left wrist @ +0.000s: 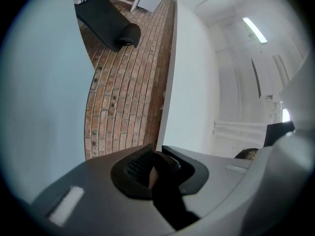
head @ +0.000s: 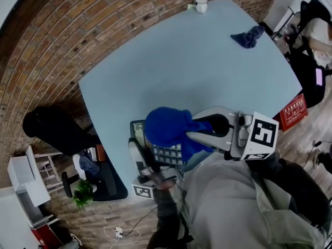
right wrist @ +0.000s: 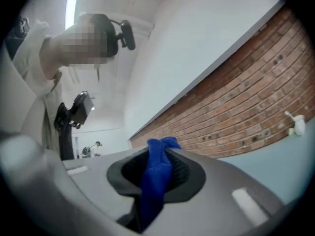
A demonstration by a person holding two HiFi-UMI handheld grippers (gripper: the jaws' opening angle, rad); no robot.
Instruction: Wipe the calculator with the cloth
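Note:
In the head view a dark calculator [head: 167,153] with pale keys is held up over the near edge of the light blue table [head: 181,66]. My left gripper [head: 147,162] is shut on its left edge, which shows as a thin dark slab [left wrist: 165,195] between the pads in the left gripper view. A bright blue cloth [head: 166,126] is bunched over the calculator's upper part and hides its display. My right gripper [head: 199,130] reaches in from the right and is shut on the cloth. In the right gripper view the cloth [right wrist: 155,181] sticks out between the jaws.
A second, darker blue cloth [head: 248,37] lies near the table's far right edge. A white mug [head: 201,4] stands at the far corner. A red box [head: 293,111] sits on the floor at the right, and a brick wall [head: 62,35] runs along the left.

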